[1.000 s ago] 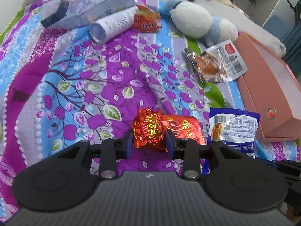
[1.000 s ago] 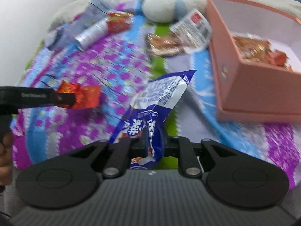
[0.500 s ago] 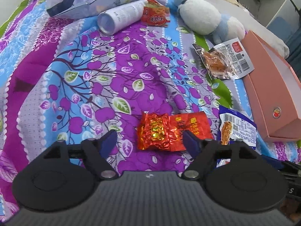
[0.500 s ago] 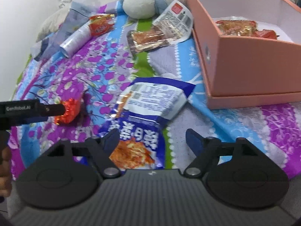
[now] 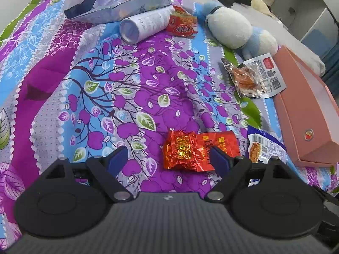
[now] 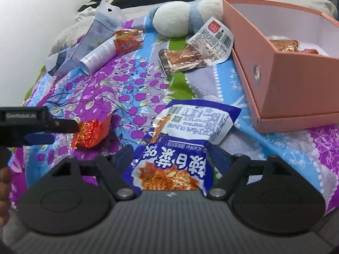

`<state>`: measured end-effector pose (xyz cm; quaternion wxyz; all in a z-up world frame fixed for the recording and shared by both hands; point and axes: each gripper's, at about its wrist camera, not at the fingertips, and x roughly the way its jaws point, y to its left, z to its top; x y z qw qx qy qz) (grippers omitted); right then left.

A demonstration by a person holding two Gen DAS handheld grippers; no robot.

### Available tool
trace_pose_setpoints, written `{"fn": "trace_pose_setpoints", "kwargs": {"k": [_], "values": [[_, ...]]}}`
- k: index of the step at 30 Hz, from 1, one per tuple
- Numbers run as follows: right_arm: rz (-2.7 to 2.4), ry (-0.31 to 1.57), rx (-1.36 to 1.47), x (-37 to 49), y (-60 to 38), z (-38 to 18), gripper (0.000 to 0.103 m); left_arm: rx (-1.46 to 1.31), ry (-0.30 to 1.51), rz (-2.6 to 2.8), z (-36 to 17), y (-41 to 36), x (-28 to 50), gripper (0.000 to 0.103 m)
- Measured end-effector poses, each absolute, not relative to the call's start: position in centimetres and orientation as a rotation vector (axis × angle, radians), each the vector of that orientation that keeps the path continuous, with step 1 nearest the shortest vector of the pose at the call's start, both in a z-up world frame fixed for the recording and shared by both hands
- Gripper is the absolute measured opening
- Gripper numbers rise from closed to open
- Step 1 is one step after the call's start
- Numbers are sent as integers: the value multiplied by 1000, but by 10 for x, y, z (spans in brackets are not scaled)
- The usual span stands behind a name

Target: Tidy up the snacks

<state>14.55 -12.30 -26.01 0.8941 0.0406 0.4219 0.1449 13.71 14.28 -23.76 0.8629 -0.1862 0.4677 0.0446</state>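
Note:
My left gripper (image 5: 168,158) is open; a red foil snack packet (image 5: 197,150) lies on the bedspread just ahead of it, near the right finger. My right gripper (image 6: 172,158) is open, with a blue noodle snack bag (image 6: 184,139) lying flat between its fingers. The red packet (image 6: 91,133) and the left gripper (image 6: 38,124) also show at the left of the right wrist view. A pink open box (image 6: 296,80) at the right holds several red packets (image 6: 286,44). A clear packet of orange snack (image 6: 195,53) lies near the box.
A plush toy (image 5: 233,29), a white tube (image 5: 144,25), a small red packet (image 5: 182,25) and a grey plastic bag (image 5: 118,2) lie at the far side of the purple flowered bedspread (image 5: 106,84). The box (image 5: 307,110) stands at the right.
Both grippers have opened. The left let the red foil packet down onto the bedspread; the right let the blue bag fall flat. Both have drawn back slightly.

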Motion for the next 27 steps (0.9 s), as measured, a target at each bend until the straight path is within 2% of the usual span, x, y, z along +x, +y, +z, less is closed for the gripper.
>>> {"fn": "trace_pose_setpoints", "kwargs": {"k": [12,27], "values": [[183,823,28,158,-114,-266,81,-427,963,99,-238,149,131,86],[139,865,-72,169,-98,-278,83,-427,964,76,-239,143,136,85]]}}
